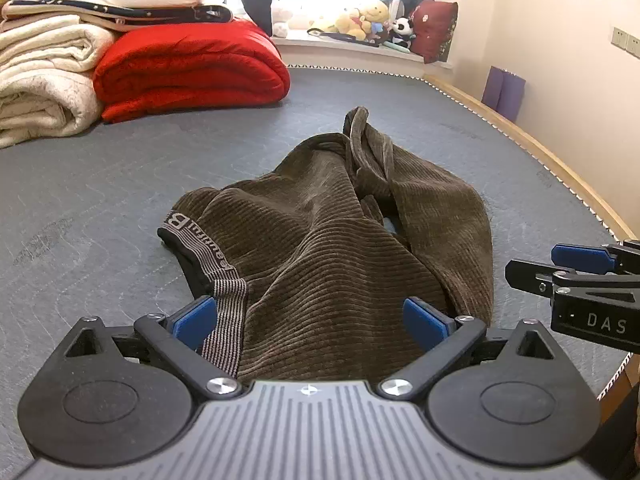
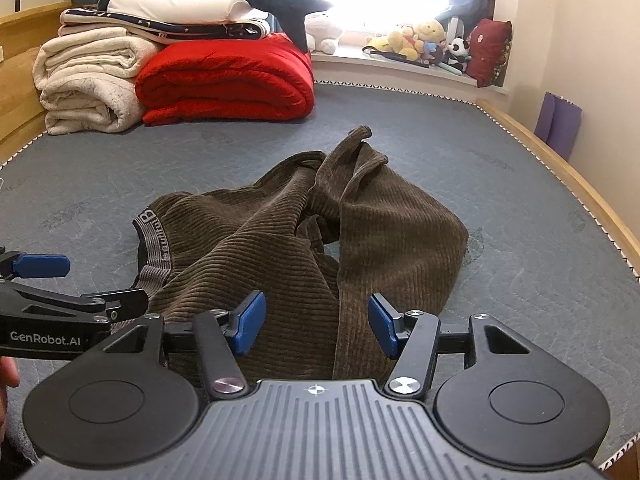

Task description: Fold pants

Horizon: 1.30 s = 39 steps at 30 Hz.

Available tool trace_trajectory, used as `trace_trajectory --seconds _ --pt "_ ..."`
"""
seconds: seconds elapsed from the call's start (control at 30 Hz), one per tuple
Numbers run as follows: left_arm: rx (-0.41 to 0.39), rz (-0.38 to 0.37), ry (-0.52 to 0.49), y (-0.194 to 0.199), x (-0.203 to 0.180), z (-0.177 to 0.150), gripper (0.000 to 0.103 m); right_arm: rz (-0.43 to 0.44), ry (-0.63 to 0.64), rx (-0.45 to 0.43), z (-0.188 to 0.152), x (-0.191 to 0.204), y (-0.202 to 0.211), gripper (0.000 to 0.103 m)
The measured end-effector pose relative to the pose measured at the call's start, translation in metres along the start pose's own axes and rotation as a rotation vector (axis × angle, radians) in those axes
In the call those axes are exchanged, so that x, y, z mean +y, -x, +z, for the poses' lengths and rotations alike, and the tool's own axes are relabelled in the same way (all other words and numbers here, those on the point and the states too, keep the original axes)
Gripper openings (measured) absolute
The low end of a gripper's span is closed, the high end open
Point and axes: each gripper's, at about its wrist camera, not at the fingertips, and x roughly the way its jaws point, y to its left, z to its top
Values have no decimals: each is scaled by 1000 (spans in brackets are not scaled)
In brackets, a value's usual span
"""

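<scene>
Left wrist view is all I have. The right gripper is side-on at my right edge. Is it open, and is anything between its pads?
Observer: The right wrist view shows the right gripper open, jaws well apart. The brown corduroy pants lie between the pads and don't look pinched.
Operator: What's left of the white blankets? It's cut off for me.
Observer: A wooden bed frame runs along the mattress edge, close beside the folded white blankets.
</scene>
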Motion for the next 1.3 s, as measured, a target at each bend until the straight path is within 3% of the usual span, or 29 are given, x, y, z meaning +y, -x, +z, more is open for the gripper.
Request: trace_trajectory --seconds 0.17,0.27,0.33,0.37,0.43,0.53,0.7,0.87,0.93,0.97,1.07,1.2,1.3 --pt "-2 -4 -10 -1 1 -1 99 1 -3 1 1 -1 -1 59" --pt "-7 1 -16 -1 0 -2 88 4 1 -1 1 1 -1 59" --pt "-3 -2 -25 -2 0 -2 72 14 3 0 0 2 -1 59" --pt "0 -7 -31 -2 0 -2 67 20 4 -3 0 3 -1 55" --pt "2 -15 -48 -3 0 -1 43 29 9 -9 1 6 -1 45" --pt "-13 -52 -68 2 3 4 19 39 14 -18 3 11 -1 36" --pt "-5 -168 -94 7 15 23 19 64 28 -15 7 21 -4 36" --pt "7 -198 -168 -6 31 44 22 106 42 8 9 30 -10 41" --pt "56 -231 -275 -21 36 51 49 113 49 15 10 35 -12 45" --pt "81 -247 -330 -29 38 52 52 115 56 15 10 38 -12 45" --pt "63 -213 -379 -47 54 49 52 126 82 20 9 49 -16 45" --pt "172 -173 -194 -80 92 56 36 141 131 35 7 64 -24 45" --pt "133 -154 -140 -88 114 73 27 158 201 41 5 82 -31 45"
